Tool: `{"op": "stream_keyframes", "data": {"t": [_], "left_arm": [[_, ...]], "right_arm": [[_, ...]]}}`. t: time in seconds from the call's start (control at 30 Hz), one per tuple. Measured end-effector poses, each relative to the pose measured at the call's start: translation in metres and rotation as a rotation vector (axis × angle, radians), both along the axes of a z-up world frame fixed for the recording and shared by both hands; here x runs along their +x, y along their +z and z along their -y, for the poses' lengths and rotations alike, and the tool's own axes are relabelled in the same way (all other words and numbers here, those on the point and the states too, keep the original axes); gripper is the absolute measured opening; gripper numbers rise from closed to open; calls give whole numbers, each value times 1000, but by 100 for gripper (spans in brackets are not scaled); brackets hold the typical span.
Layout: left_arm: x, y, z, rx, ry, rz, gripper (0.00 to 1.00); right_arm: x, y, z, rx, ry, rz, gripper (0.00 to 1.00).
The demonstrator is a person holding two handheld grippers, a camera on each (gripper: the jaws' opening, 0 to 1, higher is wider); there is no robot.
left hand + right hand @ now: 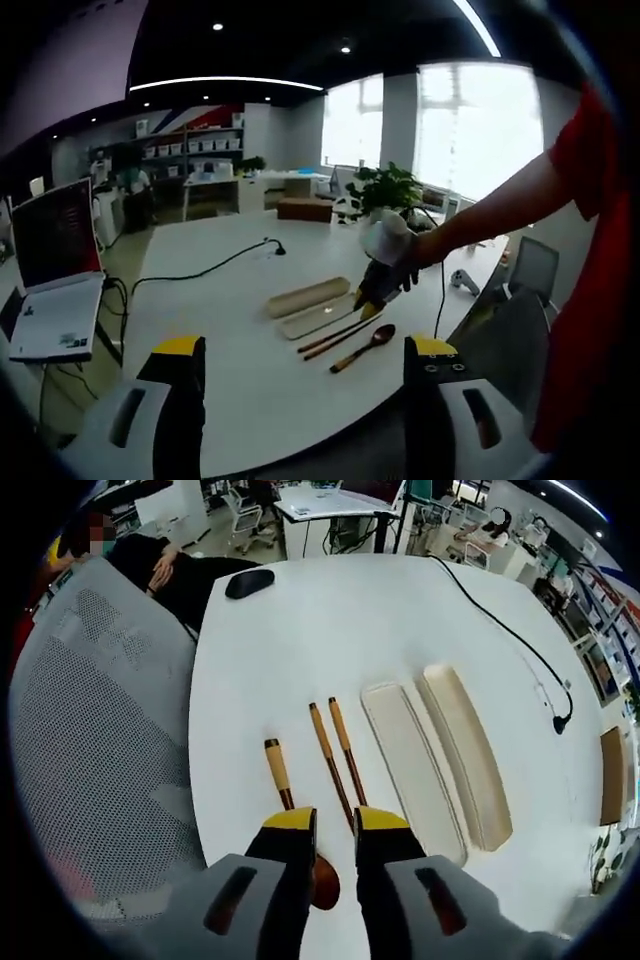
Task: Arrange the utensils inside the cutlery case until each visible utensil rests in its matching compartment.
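Right tool [334, 825] narrowly apart over chopsticks [338, 748]; left tool [305, 352] wide apart.

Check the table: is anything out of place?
Yes. The brown wooden spoon and two wooden chopsticks lie on the white table, beside the open beige cutlery case, not in it.

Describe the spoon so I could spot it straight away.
On the white table, find the two pale case halves. Beside them lie two wooden chopsticks, then the spoon, farthest from the case. It alone has a bowl, partly hidden under the right claw.
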State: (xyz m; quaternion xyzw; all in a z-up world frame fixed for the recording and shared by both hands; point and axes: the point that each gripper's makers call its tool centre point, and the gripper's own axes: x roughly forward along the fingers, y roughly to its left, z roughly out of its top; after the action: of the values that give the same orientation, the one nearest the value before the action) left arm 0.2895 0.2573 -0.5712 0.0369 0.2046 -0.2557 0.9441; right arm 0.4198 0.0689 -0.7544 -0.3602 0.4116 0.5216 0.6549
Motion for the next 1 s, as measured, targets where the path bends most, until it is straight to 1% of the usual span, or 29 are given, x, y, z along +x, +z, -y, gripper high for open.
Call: {"op": "stream_keyframes", "data": {"t": [0.1,0.17,0.2,0.37,0.5,0.67,0.77,0.9,1.0], "left_arm": [[-1,-2,-1,8,-1,-7,83],[-1,-2,-3,11,3,-11,83],[-1,-2,-4,11,6,-9,83],[0,-5,-12,14,30,-18,83],[-1,-7,-16,19,41,-27,83],[0,-9,-19,32,48,-33,83],[1,-10,-19,13,49,-40,84],[0,-7,-17,-32,37,-31,85],[0,-9,-16,-39,30,-38,85]], "right_arm": [[2,-5,-1,-5,0,8,9],[7,-9,-2,-13,5,35,7],[9,-11,-2,-15,4,37,6],[18,-21,-4,-44,-1,25,7],[24,-23,-9,-51,13,16,6],[28,-30,-13,-53,19,6,6],[28,-37,-14,-57,8,0,7],[31,-47,-10,-83,3,8,8],[31,-51,-10,-84,-3,-13,8]]}}
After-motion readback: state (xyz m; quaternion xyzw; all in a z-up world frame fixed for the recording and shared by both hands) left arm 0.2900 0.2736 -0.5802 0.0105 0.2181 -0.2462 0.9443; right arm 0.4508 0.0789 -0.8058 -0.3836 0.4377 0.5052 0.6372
